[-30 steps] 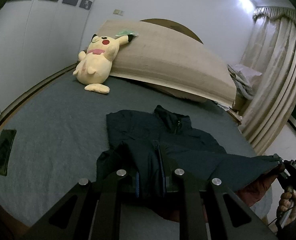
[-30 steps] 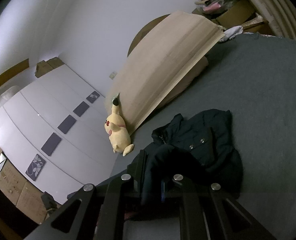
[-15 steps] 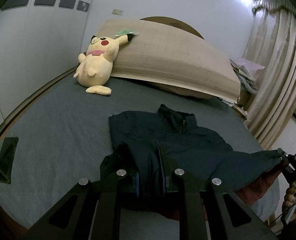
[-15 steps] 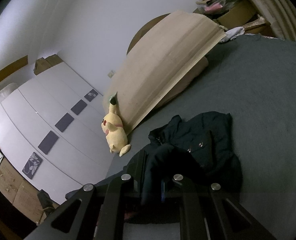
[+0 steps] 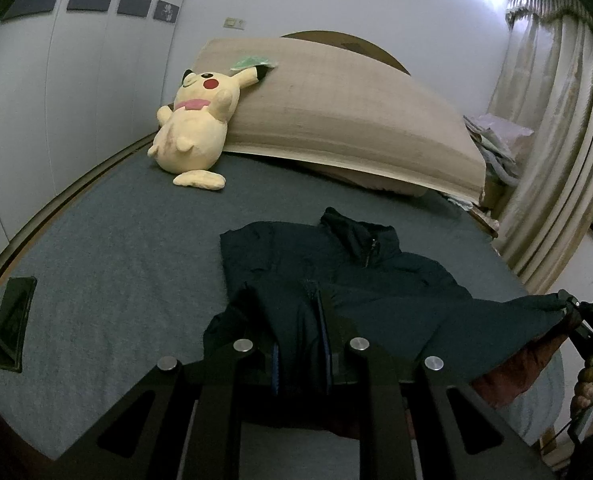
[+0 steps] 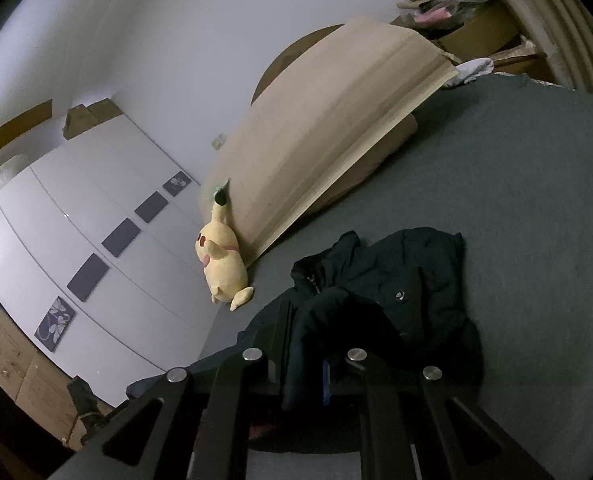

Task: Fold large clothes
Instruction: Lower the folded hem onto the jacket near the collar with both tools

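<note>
Left wrist view is showing the left gripper [image 5: 300, 350] pinching the near hem of a dark jacket [image 5: 336, 264], jaws nearly together with cloth bunched between them, while the collar end is lying flat on the grey bed [image 5: 116, 240]. Over at the right edge the right gripper [image 5: 572, 308] is clamping the other bottom corner, and in its own view the jaws [image 6: 304, 364] are closed tight on fabric too. My guess is both corners are being held up and apart so the hem is staying taut and can be carried toward the collar for a clean fold. A yellow plush toy [image 5: 196, 120] is leaning on a beige mat [image 5: 336, 112] at the head of the bed, and a phone [image 5: 12, 324] is sitting well clear. Writing-wise, the right gripper has some small marking I can't read, and no brand is showing on the jacket.
</note>
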### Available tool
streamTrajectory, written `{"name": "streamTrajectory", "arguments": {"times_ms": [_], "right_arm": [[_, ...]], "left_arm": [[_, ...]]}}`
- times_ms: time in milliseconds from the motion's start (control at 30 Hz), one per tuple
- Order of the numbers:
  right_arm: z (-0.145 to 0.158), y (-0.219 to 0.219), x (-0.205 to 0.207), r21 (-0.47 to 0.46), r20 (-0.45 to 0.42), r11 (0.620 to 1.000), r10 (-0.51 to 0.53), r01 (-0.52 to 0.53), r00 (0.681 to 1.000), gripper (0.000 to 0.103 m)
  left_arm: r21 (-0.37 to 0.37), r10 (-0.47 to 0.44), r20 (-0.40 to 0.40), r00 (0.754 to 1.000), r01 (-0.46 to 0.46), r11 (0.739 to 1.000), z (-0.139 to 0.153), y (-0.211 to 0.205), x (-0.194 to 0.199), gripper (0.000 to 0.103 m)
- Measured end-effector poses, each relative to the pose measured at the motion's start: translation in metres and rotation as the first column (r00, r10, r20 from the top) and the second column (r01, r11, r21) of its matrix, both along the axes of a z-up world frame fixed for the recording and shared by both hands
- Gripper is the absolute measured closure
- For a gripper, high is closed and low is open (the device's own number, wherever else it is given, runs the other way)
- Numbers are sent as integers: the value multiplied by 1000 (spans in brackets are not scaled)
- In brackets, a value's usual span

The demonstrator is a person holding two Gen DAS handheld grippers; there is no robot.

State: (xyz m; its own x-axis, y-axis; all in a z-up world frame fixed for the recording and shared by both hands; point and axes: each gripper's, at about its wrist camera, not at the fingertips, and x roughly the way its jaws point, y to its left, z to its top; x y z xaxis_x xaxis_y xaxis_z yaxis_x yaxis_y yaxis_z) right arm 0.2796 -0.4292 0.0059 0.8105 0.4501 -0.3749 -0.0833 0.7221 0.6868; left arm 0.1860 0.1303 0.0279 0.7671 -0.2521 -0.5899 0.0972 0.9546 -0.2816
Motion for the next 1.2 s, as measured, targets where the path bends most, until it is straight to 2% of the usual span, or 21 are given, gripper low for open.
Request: {"name": "streamTrajectory", "arguments": {"times_ms": [600, 1200], "right_arm": [[4, 7, 2, -31, -10, 999, -17, 16, 1000, 91], [2, 5, 34, -51, -28, 998, -30, 28, 999, 91]], "left_arm": [[-14, -6, 4, 1000, 6, 1000, -1, 1, 6, 87], [-13, -12, -25, 1000, 12, 1000, -1, -4, 49, 87]]}}
